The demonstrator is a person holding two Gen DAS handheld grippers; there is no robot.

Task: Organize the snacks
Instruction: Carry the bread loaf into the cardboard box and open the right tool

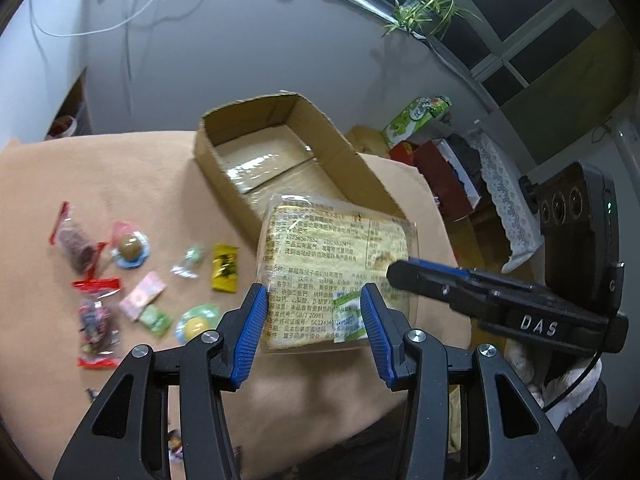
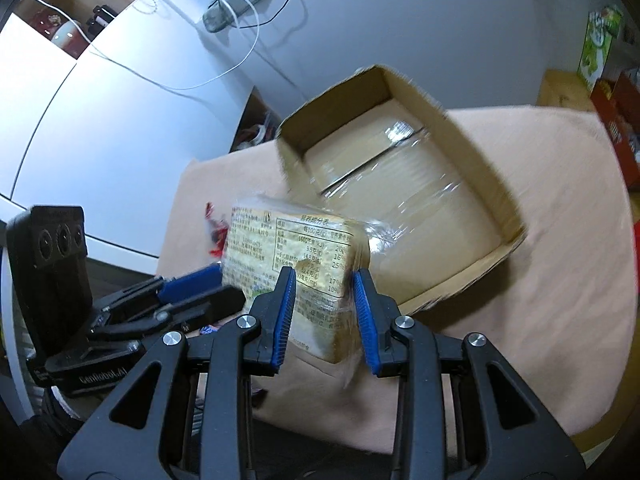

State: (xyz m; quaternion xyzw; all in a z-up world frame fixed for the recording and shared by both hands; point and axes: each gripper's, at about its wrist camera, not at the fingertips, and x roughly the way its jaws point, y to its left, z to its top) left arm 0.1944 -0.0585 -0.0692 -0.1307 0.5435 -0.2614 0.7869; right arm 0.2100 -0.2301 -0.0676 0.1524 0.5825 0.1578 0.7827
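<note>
Left wrist view: the left gripper [image 1: 314, 320] pinches the near edge of a clear-wrapped cracker packet [image 1: 332, 264], lifted off the tan cloth [image 1: 132, 184], while the right gripper [image 1: 404, 270] clamps the packet's edge at three o'clock. At twelve o'clock sits the open cardboard box [image 1: 340, 148]; small wrapped candies [image 1: 136, 280] lie scattered at nine o'clock.
</note>
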